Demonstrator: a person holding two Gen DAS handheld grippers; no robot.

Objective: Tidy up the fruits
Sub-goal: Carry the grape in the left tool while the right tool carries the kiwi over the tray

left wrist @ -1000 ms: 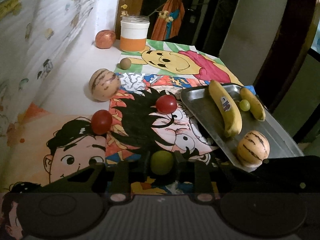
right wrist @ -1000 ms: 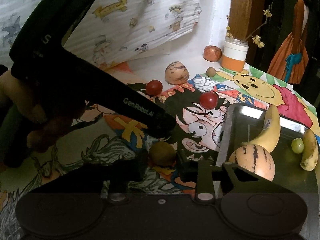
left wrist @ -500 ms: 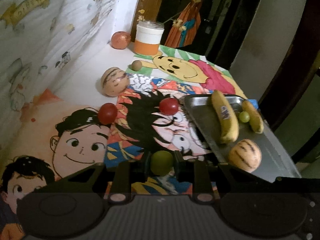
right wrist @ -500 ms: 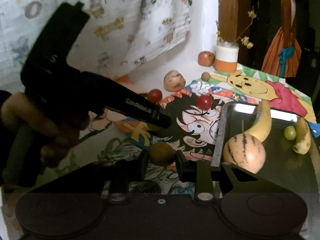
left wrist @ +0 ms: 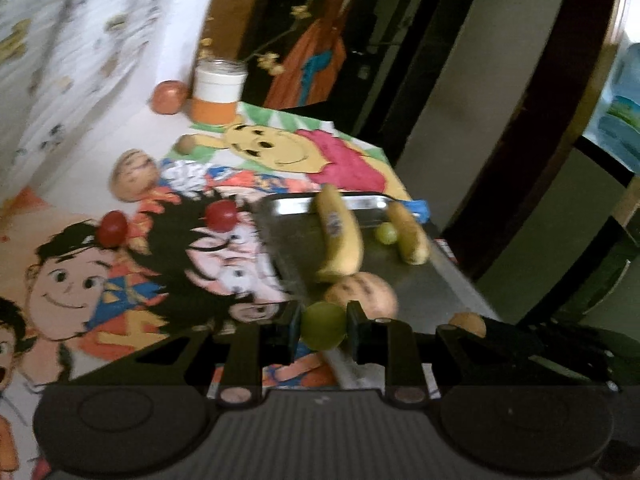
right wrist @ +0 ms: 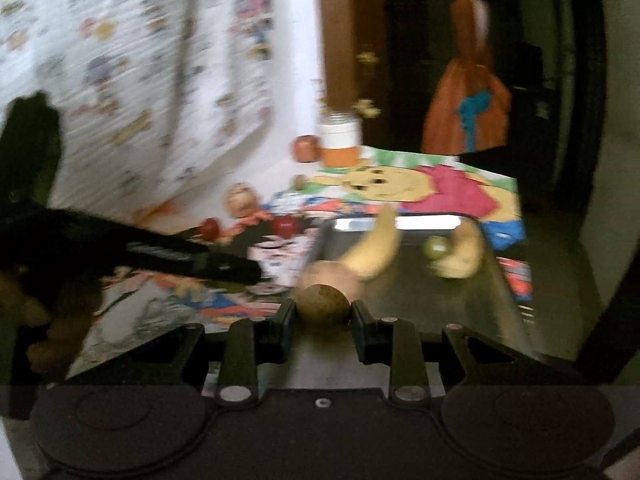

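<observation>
Left tool (left wrist: pixel 323 326): squeezed tight on a green fruit (left wrist: pixel 323 325).
Right tool (right wrist: pixel 322 309): squeezed tight on a brown fruit (right wrist: pixel 322 307).
Tray (right wrist: pixel 440 296): bananas (right wrist: pixel 374 250) inside.

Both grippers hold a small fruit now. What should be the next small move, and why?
Probably carry both fruits on over the metal tray and lower them. The left gripper is shut on a round green fruit, the right gripper on a round brown fruit, and bare tray floor shows beside the yellow bananas.
</observation>
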